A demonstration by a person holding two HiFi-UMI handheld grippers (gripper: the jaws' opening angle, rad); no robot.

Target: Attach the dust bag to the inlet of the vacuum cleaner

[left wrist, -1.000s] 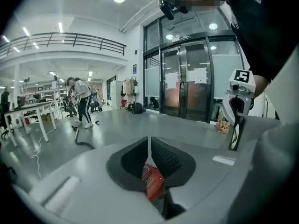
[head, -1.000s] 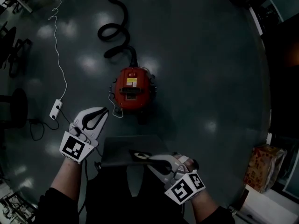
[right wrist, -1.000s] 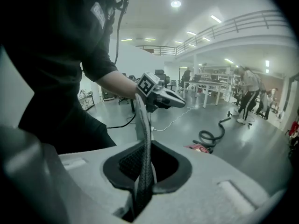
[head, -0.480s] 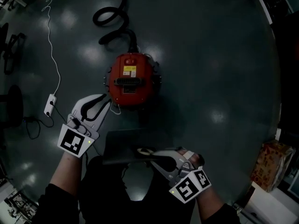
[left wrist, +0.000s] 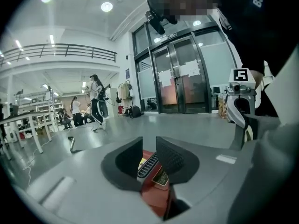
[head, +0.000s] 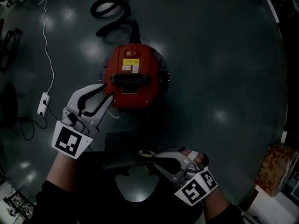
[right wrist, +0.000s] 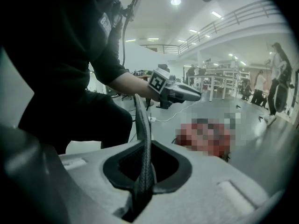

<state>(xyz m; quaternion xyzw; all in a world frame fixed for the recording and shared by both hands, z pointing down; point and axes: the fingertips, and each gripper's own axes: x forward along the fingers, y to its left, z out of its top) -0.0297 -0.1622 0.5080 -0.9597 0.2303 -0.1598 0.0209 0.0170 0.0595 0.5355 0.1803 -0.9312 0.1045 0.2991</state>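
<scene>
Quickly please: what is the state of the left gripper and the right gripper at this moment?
Left gripper: jaws opening, gripping nothing; the red vacuum cleaner shows through the gap.
Right gripper: closed on the dust bag.

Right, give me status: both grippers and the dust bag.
Left gripper opening, nothing clamped, at the red vacuum cleaner. Right gripper shut on dust bag; bag unattached. Path to vacuum unobstructed.

Red vacuum cleaner [head: 135, 78], black hose [head: 136, 31], dark grey dust bag [head: 124, 146]
</scene>
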